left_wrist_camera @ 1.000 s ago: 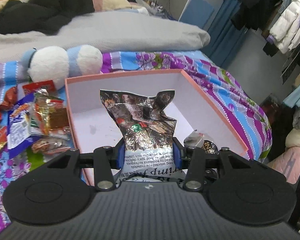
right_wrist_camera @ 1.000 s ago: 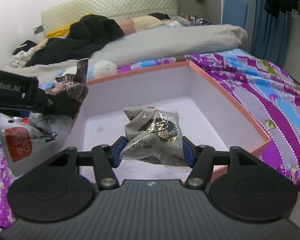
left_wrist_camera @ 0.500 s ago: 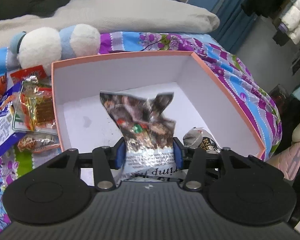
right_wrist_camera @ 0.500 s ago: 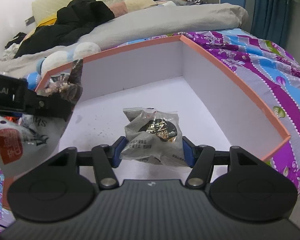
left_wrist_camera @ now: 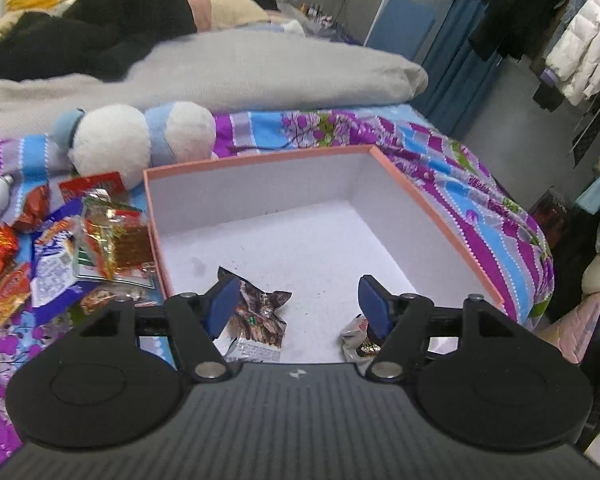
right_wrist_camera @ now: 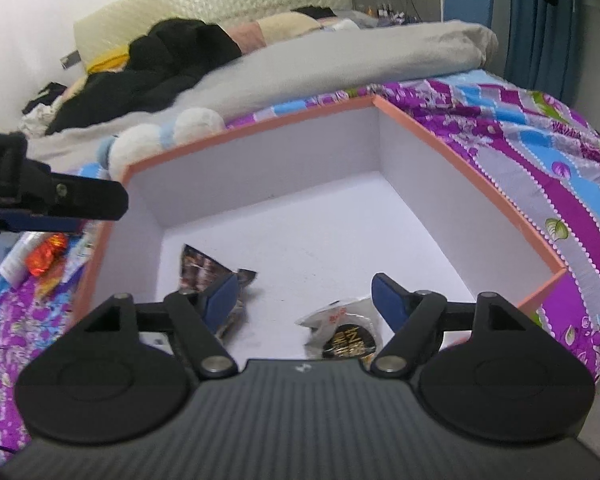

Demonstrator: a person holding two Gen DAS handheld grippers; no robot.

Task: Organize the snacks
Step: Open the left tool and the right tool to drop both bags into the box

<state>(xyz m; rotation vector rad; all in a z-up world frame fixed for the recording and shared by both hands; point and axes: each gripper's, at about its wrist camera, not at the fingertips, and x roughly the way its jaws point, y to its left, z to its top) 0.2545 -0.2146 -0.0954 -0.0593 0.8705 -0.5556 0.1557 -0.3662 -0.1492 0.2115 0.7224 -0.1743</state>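
Both grippers hang over the near end of the pink-rimmed box [left_wrist_camera: 256,160] on the floral bedspread [left_wrist_camera: 460,184], and both have just been opening. The left gripper [left_wrist_camera: 298,300] has its blue pads spread wide with nothing pressed between them; the brown foil snack packet [left_wrist_camera: 260,318] lies on the white box floor just past the left pad, at about 7 o'clock in the box. The right gripper [right_wrist_camera: 306,300] is likewise spread and grips nothing; the silver packet with a black-and-gold label [right_wrist_camera: 342,334] lies on the box floor below its right pad, at about 5 o'clock in the box. The two packets lie apart. Outside the box, at 9 o'clock, a pile of loose snack wrappers [left_wrist_camera: 60,248] sits on the bedspread, with a white-and-blue plush toy [left_wrist_camera: 140,140] at 11 o'clock.
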